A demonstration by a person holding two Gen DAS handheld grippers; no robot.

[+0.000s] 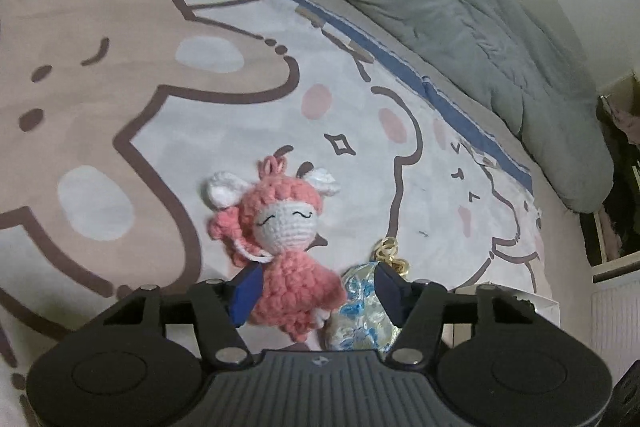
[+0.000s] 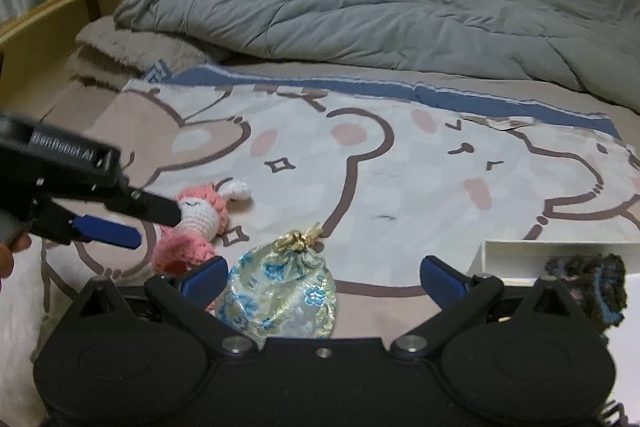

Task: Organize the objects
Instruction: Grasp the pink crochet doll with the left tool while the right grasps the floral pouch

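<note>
Bear-print sheet (image 2: 360, 163), grey duvet (image 2: 380, 11)

Crocheted doll (image 1: 280, 247) of rough pink and white yarn; pouch (image 2: 280, 297) of glossy brocade cloth; printed sheet (image 2: 400, 167) of smooth matt cloth; grey quilt (image 2: 360, 15) soft, matt.

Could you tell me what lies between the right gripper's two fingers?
The brocade pouch, nearer the gripper's left finger; the rest is bare bedsheet. The right wrist view shows it.

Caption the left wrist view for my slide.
Left gripper straddles a pink crochet doll beside a brocade pouch on the bed.
</note>
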